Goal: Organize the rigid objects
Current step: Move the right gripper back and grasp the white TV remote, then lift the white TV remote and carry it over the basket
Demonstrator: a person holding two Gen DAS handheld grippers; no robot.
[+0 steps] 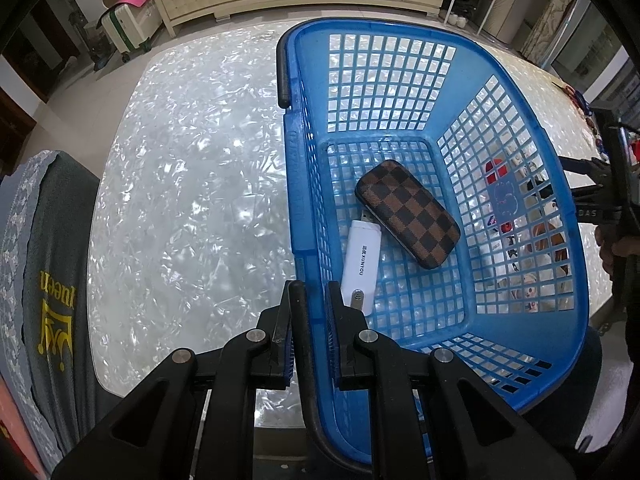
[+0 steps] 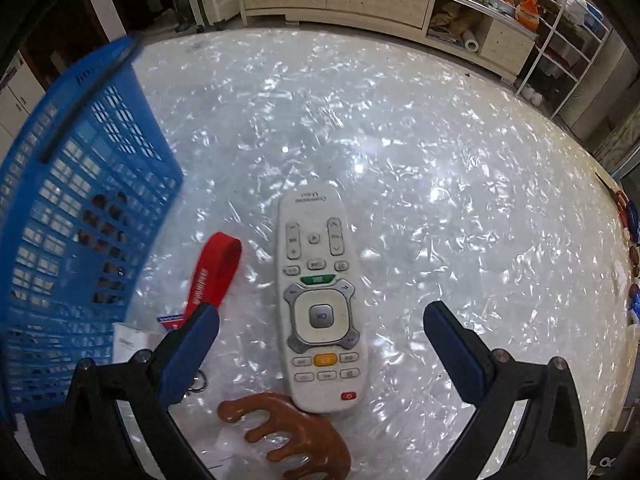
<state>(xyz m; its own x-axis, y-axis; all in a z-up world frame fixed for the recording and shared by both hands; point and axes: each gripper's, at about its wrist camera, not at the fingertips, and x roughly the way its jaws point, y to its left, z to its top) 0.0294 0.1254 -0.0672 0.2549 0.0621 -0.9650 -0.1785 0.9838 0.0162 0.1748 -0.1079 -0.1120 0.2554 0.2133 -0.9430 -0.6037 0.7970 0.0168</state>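
Observation:
My left gripper (image 1: 315,296) is shut on the near wall of the blue mesh basket (image 1: 384,80), beside its black handle. Inside the basket lie a brown checkered case (image 1: 408,214) and a white USB stick (image 1: 360,264). In the right wrist view my right gripper (image 2: 320,312) stands open and points down over a white remote (image 2: 316,248), one finger on each side of it and neither touching. A red strap (image 2: 216,272) with a key ring lies left of the remote. A brown wooden comb (image 2: 288,436) lies at its near end. The basket (image 2: 80,200) stands to the left.
All of this rests on a pearly white table (image 2: 440,160). A white card (image 2: 128,340) lies by the basket's foot. Small trinkets (image 2: 632,240) line the table's right edge. A chair with a grey cover (image 1: 48,280) stands at the table's left side.

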